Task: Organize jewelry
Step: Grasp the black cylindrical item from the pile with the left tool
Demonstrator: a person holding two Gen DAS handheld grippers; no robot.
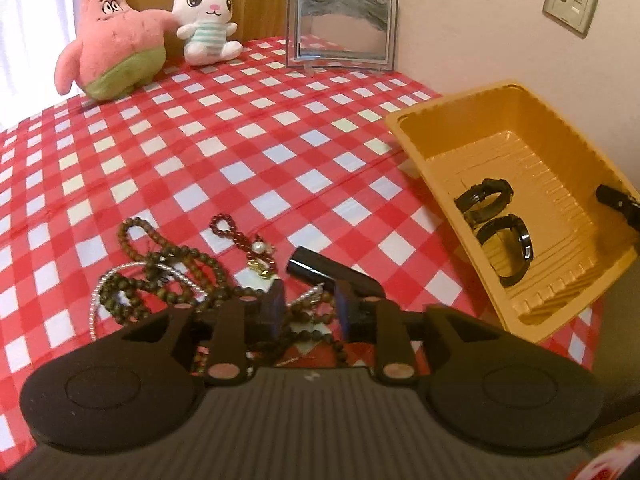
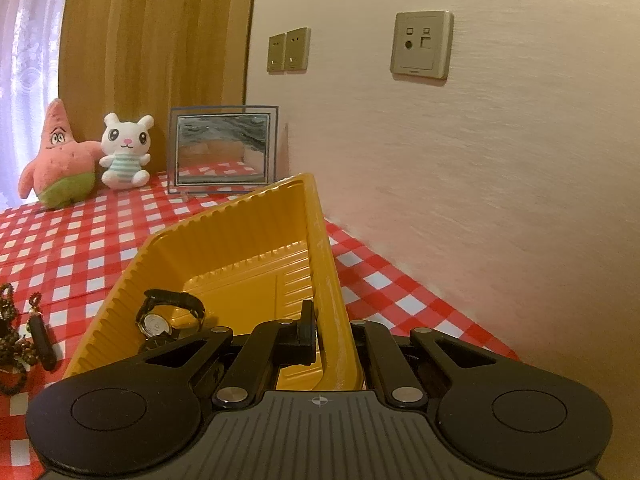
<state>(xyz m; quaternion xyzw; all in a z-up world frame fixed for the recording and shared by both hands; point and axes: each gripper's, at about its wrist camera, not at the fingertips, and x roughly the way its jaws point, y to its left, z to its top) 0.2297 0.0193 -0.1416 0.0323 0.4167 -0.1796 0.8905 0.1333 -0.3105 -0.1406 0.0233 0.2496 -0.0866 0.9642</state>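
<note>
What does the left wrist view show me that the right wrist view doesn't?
Only the left wrist view shows the left gripper, jaws apart over the tangled pile of beaded necklaces, with the silver chain and pearl charm, and two watches in the tray.

Only the right wrist view shows the right gripper shut on the yellow tray wall, tipping it, plus the pair of wall switches.

Both show the tray, a watch, the checked tablecloth, two plush toys and the picture frame.

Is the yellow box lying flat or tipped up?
Tipped up. The right gripper has its jaws clamped on the yellow box wall, lifting that side, and the two watches lie against its lower wall.
</note>
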